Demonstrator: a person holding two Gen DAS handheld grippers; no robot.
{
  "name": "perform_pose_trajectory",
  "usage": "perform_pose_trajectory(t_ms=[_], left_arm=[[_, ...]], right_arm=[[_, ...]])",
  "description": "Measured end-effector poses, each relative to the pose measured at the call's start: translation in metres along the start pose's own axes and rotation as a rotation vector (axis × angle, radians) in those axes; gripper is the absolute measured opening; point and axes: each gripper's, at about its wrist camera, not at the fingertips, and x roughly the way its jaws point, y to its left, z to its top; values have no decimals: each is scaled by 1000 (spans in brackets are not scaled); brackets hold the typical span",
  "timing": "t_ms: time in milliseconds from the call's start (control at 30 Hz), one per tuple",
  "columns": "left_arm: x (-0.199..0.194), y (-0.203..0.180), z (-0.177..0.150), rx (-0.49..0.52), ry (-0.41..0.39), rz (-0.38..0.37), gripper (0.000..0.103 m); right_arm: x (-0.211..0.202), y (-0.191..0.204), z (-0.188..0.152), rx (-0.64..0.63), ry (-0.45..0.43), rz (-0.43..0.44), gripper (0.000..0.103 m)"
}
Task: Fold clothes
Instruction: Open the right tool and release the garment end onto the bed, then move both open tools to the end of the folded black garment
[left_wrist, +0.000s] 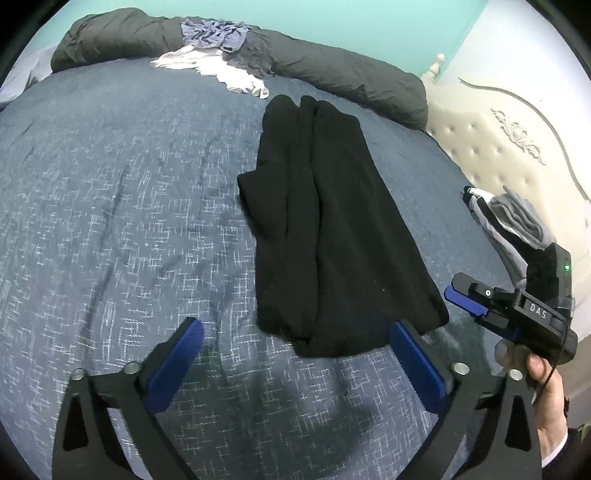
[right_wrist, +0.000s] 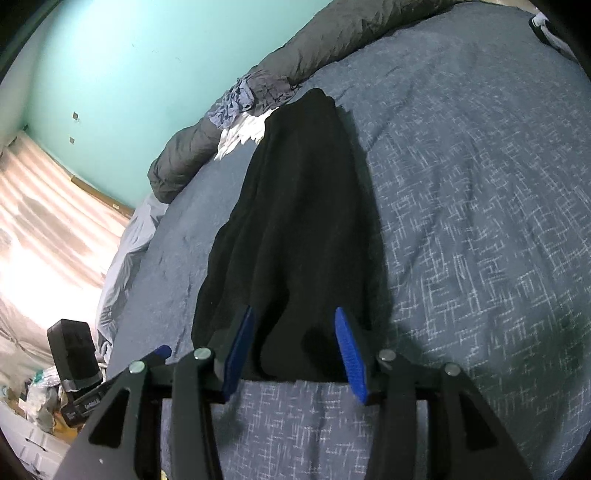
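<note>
Both claws gape empty: left claw (left_wrist: 295, 360), right claw (right_wrist: 295, 349) over black garment (left_wrist: 332, 221); folds unreadable.

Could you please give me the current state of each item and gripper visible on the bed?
black garment: folded lengthwise into a long strip, flat on the bedspread, not gripped.
left gripper: open, near the garment's near end.
right gripper: open, fingers straddling the garment's near edge.
white garment: crumpled, unfolded.
blue-grey garment: crumpled on the dark duvet.
dark duvet: bunched along the far edge.
</note>
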Motion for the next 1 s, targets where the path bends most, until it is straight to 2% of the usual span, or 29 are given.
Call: perform_pose_trajectory(t_ms=[100, 367, 533, 700, 1000], left_arm=[[5, -3, -3, 2, 12, 22, 103], [6, -7, -5, 21, 13, 36, 103], [2, -4, -1, 1, -9, 23, 103], [-1, -7, 0, 6, -47, 48, 103], [0, -9, -2, 13, -36, 71, 103]], right_arm=[[0, 1, -3, -14, 1, -20, 58], [-5, 4, -2, -1, -12, -8, 59], [-5, 7, -1, -19, -15, -7, 59], [-2, 8, -2, -39, -8, -14, 59], [-6, 16, -8, -101, 1, -41, 59]])
